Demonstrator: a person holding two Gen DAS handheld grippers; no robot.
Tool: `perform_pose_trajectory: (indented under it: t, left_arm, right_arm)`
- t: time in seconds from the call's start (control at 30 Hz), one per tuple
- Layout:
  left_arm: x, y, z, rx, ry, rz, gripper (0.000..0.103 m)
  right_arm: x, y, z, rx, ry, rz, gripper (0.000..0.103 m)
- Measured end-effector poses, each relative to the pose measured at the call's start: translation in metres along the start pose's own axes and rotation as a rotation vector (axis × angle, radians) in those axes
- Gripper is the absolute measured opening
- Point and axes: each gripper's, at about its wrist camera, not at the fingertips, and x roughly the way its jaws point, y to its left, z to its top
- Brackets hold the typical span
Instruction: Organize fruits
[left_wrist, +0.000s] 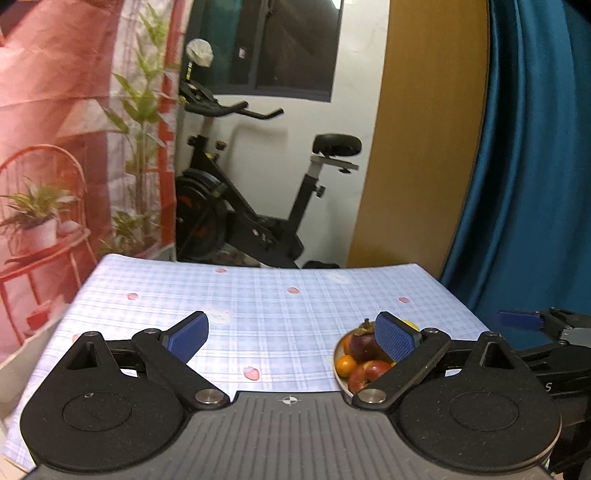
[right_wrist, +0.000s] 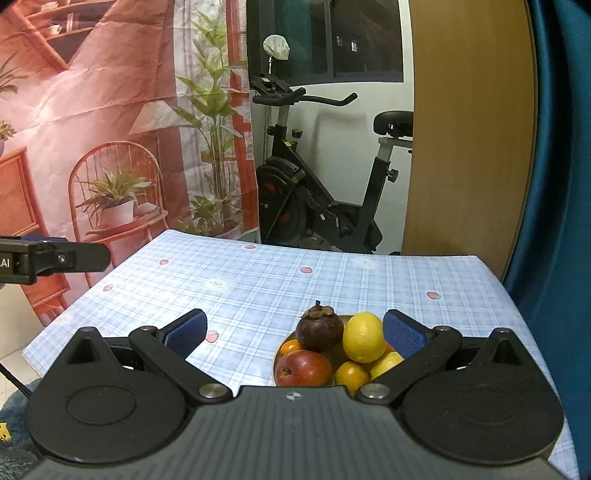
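Observation:
A round plate (right_wrist: 275, 361) on the checked tablecloth holds a pile of fruit: a dark mangosteen (right_wrist: 319, 328), a lemon (right_wrist: 364, 336), a red apple (right_wrist: 303, 369), an orange (right_wrist: 351, 374) and a second lemon (right_wrist: 386, 363). My right gripper (right_wrist: 295, 332) hovers open just above and in front of the pile, touching nothing. My left gripper (left_wrist: 291, 338) is open and empty to the left of the plate (left_wrist: 337, 373). Its right finger hides part of the mangosteen (left_wrist: 360, 347), apple (left_wrist: 369, 373) and orange (left_wrist: 345, 365).
The table (right_wrist: 258, 280) carries a blue plaid cloth with strawberry prints. An exercise bike (right_wrist: 314, 199) stands behind its far edge. A teal curtain (left_wrist: 535, 166) hangs to the right, and a printed backdrop (right_wrist: 92, 110) to the left.

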Motion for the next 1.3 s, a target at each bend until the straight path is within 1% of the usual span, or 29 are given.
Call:
perform_pose_trajectory:
  t: [0.13,0.33,0.53,1.07,1.3]
  left_arm:
    - [-0.011,-0.002,-0.001,-0.013,-0.017,0.033,0.098]
    - [-0.022,-0.003,-0.003,0.006,-0.039,0.093,0.098]
    - [-0.024,0.002,0.0,-0.026,-0.048,0.103,0.098]
    - [-0.029,-0.004,-0.004,-0.02,-0.057,0.138,0.098]
    - [-0.031,-0.007,-0.004,-0.009,-0.062,0.143,0.098]
  right_arm:
    - [-0.006,0.003,0.002,-0.011,-0.008,0.007,0.103]
    - [-0.012,0.003,0.004,-0.012,-0.026,-0.002,0.103]
    - [-0.014,0.004,0.004,-0.015,-0.029,0.005,0.103]
    - [-0.018,0.006,0.006,-0.015,-0.033,0.005,0.103]
    - [-0.018,0.006,0.006,-0.015,-0.033,0.005,0.103]
